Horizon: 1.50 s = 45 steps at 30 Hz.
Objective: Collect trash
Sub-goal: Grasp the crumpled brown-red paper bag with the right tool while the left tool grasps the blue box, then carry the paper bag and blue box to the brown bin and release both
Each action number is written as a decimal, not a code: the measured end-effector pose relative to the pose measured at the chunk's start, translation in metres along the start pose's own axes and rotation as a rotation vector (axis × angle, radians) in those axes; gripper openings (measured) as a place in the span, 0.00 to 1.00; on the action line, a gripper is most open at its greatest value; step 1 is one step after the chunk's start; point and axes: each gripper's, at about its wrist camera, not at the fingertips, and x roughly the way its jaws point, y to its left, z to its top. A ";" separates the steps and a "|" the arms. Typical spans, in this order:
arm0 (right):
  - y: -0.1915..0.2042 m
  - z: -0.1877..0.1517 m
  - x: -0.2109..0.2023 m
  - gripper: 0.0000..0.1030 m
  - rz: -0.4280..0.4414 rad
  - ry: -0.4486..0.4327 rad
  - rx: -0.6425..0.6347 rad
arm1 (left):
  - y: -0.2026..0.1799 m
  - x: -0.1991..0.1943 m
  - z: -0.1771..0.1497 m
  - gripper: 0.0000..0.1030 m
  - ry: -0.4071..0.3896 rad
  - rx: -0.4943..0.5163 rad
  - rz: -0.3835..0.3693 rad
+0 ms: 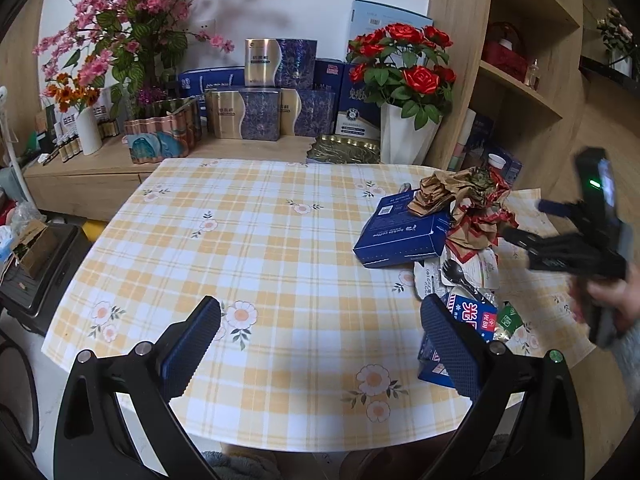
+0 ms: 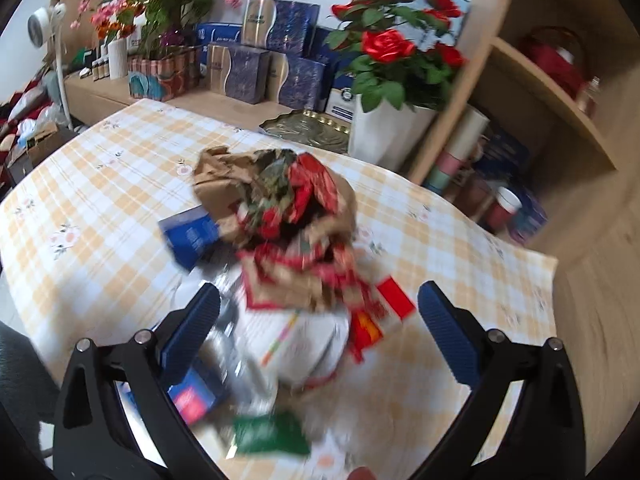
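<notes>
both grippers have fingers spread wide and hold nothing. the right gripper hangs over the trash, likely ready to grab. the left gripper waits over bare table; trash at its two o'clock.

Crumpled brown paper wrapping matt and creased; blue cardboard box slightly glossy; tablecloth smooth, checked; shelf matt wood grain.

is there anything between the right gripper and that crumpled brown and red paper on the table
Nothing visible blocks it. The right gripper hangs open over the trash pile, and the crumpled paper lies on top, just ahead of its fingers, partly over the blue box.
</notes>
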 end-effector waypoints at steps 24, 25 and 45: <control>-0.052 0.006 -0.007 0.54 0.157 -0.186 0.380 | -0.085 0.114 0.041 0.85 0.091 0.205 -0.145; -0.056 0.002 -0.017 0.54 0.134 -0.209 0.415 | -0.094 0.126 0.047 0.85 0.108 0.221 -0.148; -0.102 -0.095 -0.083 0.54 0.040 -0.239 0.688 | -0.156 0.235 0.089 0.44 0.288 0.285 -0.066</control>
